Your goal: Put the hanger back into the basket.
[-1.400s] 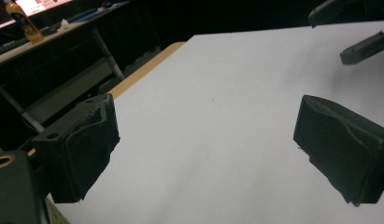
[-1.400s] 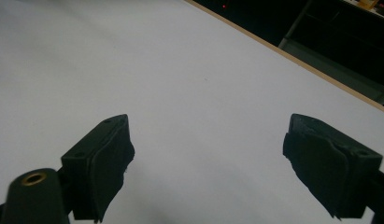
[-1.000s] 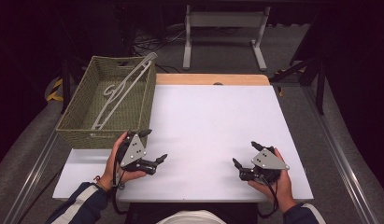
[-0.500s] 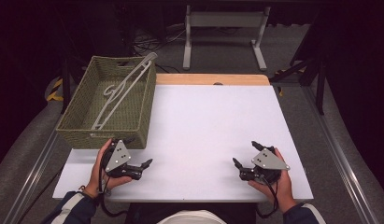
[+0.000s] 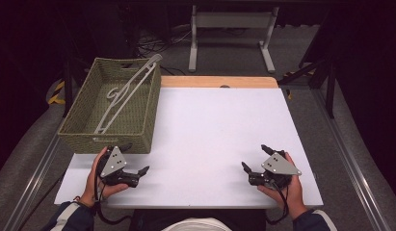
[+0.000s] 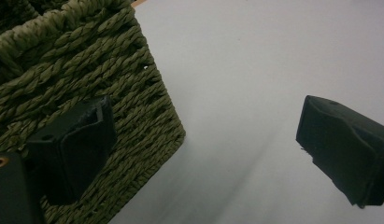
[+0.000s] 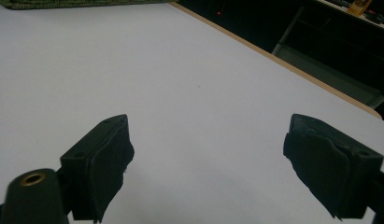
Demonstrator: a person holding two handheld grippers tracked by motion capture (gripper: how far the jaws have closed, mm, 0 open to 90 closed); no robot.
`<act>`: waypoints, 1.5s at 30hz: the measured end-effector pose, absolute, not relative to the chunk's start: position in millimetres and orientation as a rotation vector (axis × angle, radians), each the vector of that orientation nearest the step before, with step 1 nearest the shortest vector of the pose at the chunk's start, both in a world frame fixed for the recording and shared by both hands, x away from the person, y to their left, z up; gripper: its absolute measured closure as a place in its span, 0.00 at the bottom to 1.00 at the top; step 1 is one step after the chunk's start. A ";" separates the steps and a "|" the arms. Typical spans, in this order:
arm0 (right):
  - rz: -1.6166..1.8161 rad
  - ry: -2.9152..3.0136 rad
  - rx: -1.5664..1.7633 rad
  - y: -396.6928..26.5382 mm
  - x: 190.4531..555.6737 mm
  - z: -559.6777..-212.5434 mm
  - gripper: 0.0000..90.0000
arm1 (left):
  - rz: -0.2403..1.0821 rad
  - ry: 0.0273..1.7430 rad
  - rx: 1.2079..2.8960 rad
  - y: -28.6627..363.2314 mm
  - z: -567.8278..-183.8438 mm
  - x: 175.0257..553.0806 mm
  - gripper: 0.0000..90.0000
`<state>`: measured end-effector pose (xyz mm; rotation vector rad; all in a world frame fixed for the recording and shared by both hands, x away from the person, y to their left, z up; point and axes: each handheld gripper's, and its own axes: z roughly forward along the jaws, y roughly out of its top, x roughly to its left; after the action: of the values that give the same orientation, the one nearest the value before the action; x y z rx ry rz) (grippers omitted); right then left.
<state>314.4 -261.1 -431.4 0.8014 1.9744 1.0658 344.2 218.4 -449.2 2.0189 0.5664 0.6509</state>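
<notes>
At the table's near-left corner my left claw (image 5: 138, 174) rests wide open and empty; my right claw (image 5: 253, 159), also spread and empty, sits near-right. I judge I should lift high over the basket (image 5: 85, 137) rim before descending. The hanger (image 5: 125, 96) lies inside, at twelve o'clock from my left claw.
</notes>
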 end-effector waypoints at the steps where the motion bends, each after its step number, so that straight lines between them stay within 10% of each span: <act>1: 1.069 1.974 0.802 -261.4 314.2 -431.0 0.17 | 0.654 0.564 2.022 218.0 -449.3 344.2 0.06; 45: 1.098 1.949 0.849 -269.3 316.3 -428.1 0.17 | 0.642 0.559 2.036 213.0 -450.0 346.6 0.06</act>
<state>316.3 -269.3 -428.1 0.8489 1.9490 1.0978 346.6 213.0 -450.0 2.0356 0.5592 0.6420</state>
